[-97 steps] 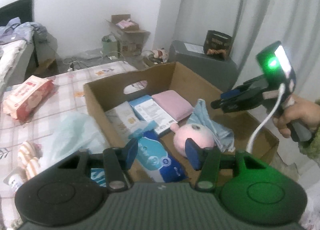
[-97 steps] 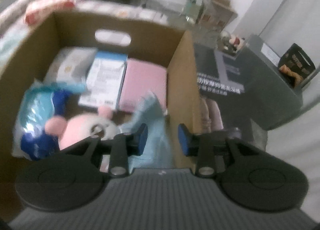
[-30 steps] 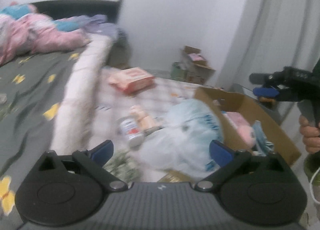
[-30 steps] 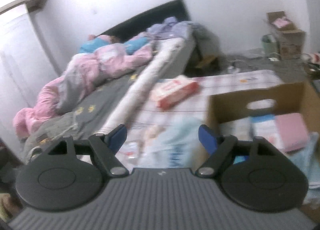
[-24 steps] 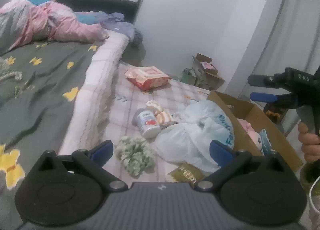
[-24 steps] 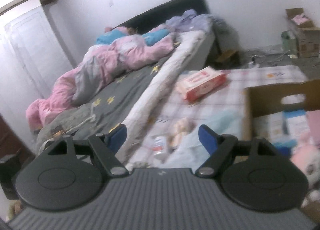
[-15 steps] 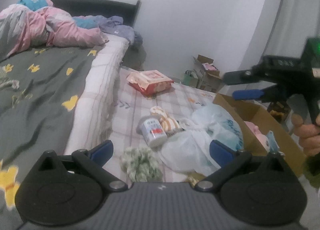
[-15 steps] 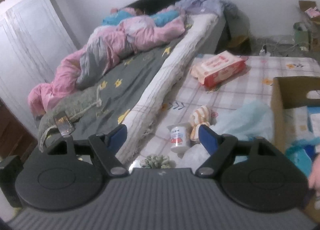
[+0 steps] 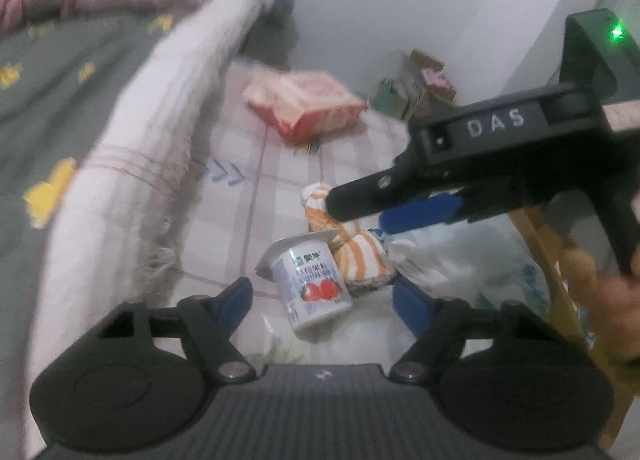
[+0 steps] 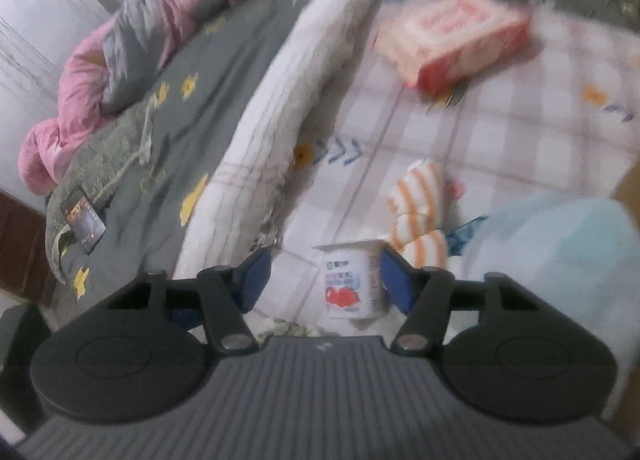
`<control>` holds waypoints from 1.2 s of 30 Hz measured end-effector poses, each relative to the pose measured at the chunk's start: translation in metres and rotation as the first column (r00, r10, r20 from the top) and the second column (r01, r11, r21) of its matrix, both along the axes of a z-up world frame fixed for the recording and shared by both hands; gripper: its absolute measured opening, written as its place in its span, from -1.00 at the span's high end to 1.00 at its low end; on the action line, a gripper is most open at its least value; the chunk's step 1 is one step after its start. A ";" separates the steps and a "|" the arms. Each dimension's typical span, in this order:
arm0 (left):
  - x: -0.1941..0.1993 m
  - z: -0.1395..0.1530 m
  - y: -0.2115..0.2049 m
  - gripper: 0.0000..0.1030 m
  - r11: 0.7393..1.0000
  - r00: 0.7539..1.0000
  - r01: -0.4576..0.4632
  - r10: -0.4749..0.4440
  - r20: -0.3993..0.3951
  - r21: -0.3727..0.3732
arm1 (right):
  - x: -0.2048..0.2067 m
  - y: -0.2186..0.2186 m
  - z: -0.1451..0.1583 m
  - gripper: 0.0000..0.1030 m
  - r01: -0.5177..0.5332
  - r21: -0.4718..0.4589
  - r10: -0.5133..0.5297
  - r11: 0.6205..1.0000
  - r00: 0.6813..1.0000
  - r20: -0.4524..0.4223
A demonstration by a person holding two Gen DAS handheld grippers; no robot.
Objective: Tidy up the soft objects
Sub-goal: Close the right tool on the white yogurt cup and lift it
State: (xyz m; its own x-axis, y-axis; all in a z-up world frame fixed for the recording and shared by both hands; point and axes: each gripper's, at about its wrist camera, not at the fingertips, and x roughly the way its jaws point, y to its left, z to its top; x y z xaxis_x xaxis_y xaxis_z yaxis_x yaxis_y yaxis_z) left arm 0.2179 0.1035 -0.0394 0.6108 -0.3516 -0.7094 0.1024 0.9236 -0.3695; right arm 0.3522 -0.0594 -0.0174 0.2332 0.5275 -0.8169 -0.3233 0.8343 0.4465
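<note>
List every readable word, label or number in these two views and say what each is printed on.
"DAS": white letters on the black body of the right gripper, in the left wrist view.
Yogurt cup: print above a strawberry picture, too blurred to read.
Red-and-white pack: print too blurred to read.
Pale plastic bag: blue print, unreadable.

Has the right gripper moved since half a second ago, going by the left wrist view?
Yes. The right gripper has come down from above the cardboard box to just over the striped socks.

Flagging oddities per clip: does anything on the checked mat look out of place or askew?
Yes. A strawberry yogurt cup lies tipped on its side beside the orange-striped socks: a rigid food container among soft things. Its lid looks sealed, with no spill visible.
</note>
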 end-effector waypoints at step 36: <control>0.029 -0.015 0.003 -0.29 0.990 1.000 0.015 -0.016 0.003 0.140 | 0.030 0.002 -0.056 0.08 0.094 0.185 -0.054 0.978 0.976 -0.209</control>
State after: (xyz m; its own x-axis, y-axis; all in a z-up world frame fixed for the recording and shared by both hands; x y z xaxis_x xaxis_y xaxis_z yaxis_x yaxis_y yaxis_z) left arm 0.2474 0.1067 -0.0544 0.6093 -0.2583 -0.7497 0.1183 0.9645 -0.2361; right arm 0.3827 -0.0571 -0.0737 0.1183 0.6670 -0.7356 -0.1509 0.7443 0.6506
